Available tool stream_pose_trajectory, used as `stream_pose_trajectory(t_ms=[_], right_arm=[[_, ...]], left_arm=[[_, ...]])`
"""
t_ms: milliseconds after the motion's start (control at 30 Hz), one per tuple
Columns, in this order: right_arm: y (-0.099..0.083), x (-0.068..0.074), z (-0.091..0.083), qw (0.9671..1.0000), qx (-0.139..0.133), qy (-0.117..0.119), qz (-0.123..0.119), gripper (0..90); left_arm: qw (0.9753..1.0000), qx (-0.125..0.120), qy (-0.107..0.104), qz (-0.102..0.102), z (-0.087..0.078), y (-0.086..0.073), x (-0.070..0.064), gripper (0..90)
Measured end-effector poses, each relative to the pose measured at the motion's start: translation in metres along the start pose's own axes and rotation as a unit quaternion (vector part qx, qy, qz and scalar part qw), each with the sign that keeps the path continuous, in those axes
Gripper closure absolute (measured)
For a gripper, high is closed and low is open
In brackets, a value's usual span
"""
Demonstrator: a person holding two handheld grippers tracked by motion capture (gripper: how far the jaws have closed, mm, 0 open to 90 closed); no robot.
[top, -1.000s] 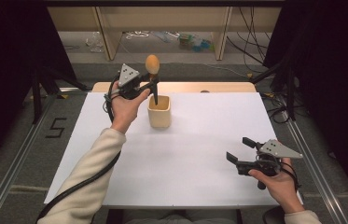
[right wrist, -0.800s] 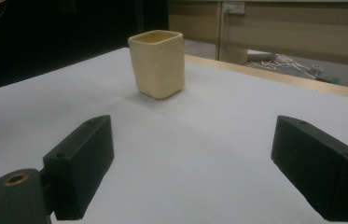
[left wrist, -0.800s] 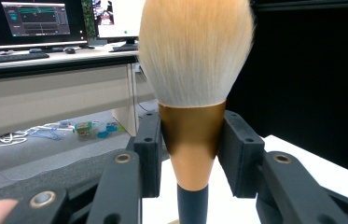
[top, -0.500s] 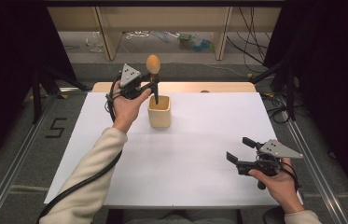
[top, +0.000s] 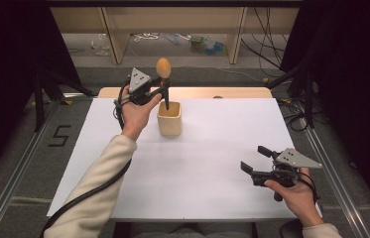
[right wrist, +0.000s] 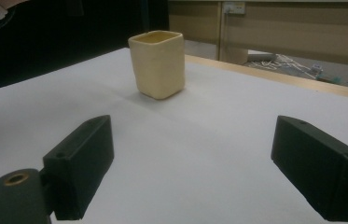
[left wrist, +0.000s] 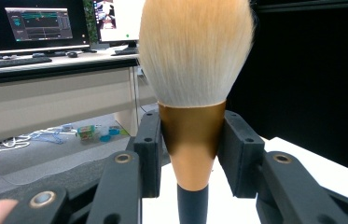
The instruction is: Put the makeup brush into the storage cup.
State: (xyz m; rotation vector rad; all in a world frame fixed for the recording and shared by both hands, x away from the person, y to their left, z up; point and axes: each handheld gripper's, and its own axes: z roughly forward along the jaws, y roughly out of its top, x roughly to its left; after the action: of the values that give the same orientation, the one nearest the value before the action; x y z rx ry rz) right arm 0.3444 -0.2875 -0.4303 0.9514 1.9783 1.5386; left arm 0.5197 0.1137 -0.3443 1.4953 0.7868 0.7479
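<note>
A makeup brush (top: 163, 69) with a tan bristle head, copper ferrule and black handle stands upright over a cream square cup (top: 169, 118) at the table's far middle. My left gripper (top: 161, 88) is shut on the brush; in the left gripper view the jaws clamp the copper ferrule (left wrist: 191, 140) under the bristles. The handle's lower end reaches the cup's mouth, and I cannot tell how deep it sits. My right gripper (top: 255, 159) is open near the front right edge, holding nothing. In the right gripper view the cup (right wrist: 158, 64) stands beyond its spread jaws (right wrist: 190, 170).
The white table top (top: 197, 163) carries the cup alone. A wooden strip (top: 222, 92) runs along its far edge. Black curtains stand at both sides, with cables and small clutter (top: 207, 44) on the floor behind. A desk with monitors (left wrist: 36, 23) appears in the left gripper view.
</note>
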Motion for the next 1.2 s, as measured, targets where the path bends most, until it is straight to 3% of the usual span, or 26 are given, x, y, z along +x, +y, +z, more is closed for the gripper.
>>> stream_pose_trajectory(t_ms=[1200], right_arm=[[0.0001,0.0003,-0.0001,1.0000,0.000,0.001,-0.003,14.1]], left_arm=[[1.0000,-0.008,-0.003,0.001,0.0087,-0.0096,-0.0046,62.3]])
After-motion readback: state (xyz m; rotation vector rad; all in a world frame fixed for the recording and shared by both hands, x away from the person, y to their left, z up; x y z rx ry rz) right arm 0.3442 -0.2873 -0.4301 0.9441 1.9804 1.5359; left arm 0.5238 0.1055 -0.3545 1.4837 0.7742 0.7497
